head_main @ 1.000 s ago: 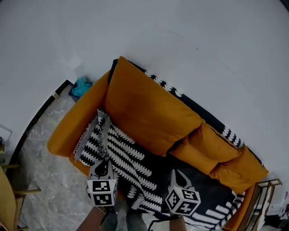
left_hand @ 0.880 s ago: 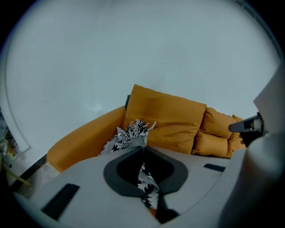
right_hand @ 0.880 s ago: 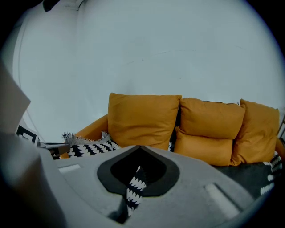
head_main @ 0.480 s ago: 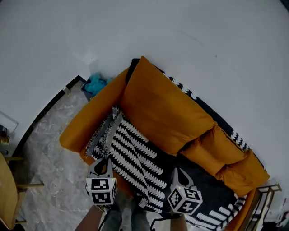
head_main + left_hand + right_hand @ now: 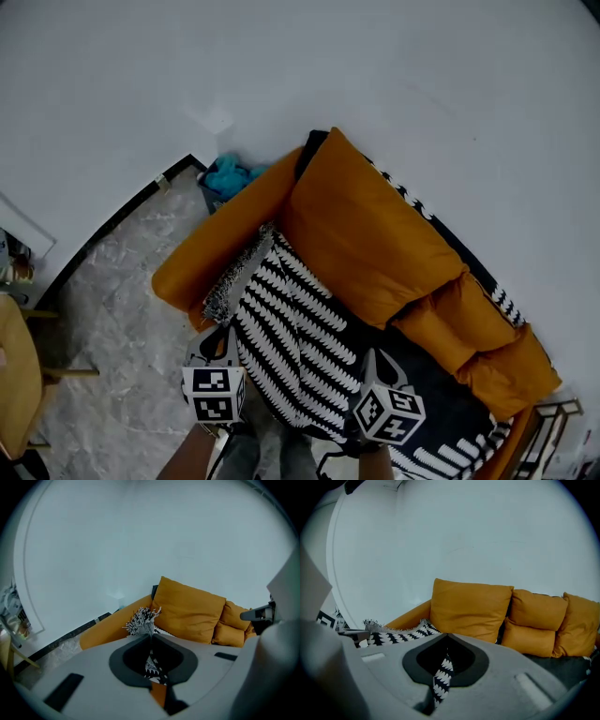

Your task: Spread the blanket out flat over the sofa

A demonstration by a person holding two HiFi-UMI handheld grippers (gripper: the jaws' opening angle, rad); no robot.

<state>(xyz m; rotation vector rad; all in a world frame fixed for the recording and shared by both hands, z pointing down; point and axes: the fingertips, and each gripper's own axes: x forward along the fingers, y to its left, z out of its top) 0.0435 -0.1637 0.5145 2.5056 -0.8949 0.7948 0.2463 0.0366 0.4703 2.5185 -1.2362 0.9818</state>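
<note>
Pinched at two points: left gripper point(image 5: 223, 336) and right gripper point(image 5: 377, 364) are each closed on the blanket point(image 5: 291, 319).
The black-and-white blanket lies across the seat of the orange sofa point(image 5: 370, 239), with its fringed end point(image 5: 236, 279) bunched beside the armrest point(image 5: 220, 248) — a patterned strip seems to run behind the sofa's back too.

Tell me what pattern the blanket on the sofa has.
The blanket is black with rows of white tooth-like marks; the head view shows it best.
</note>
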